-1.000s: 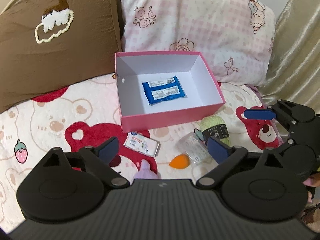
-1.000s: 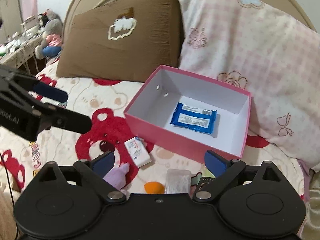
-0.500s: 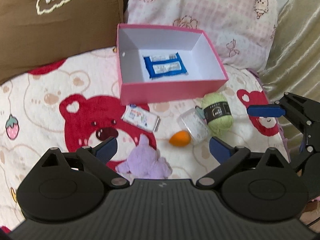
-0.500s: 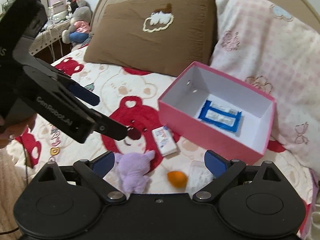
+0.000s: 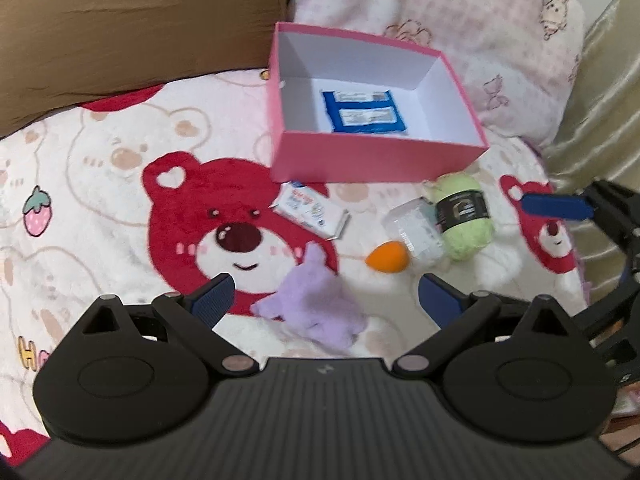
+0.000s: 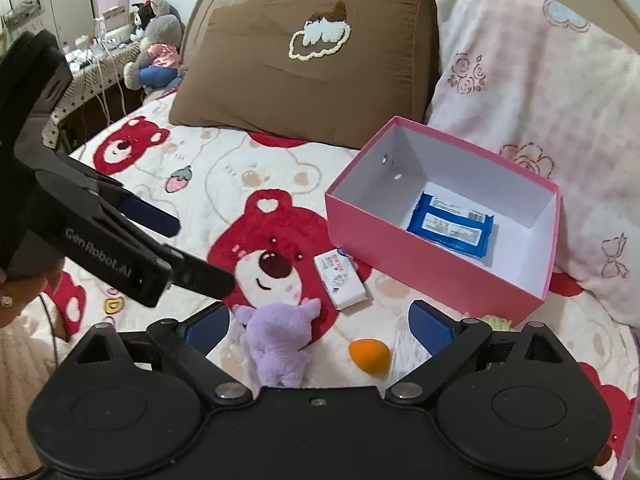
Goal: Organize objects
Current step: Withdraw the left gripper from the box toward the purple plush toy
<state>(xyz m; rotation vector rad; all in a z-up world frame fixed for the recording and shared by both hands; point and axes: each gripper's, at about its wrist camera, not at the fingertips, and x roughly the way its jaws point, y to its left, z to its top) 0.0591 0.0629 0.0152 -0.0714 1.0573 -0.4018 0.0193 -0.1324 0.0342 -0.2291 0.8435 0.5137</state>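
A pink box with a white inside lies on the bed and holds a blue wipes pack. In front of it lie a white tissue pack, a purple plush toy, an orange sponge, a clear packet and a green yarn ball. My left gripper hangs open just above the plush. My right gripper is open and empty over the plush and sponge.
A brown pillow and a pink patterned pillow stand behind the box. A beige curtain hangs at the right. Stuffed toys and a cluttered table sit far left. A bear-print blanket covers the bed.
Both grippers have pulled back and tilted down, so the plush, sponge and tissue pack now show in full. The left gripper now shows larger in the right wrist view. Nothing was picked up.
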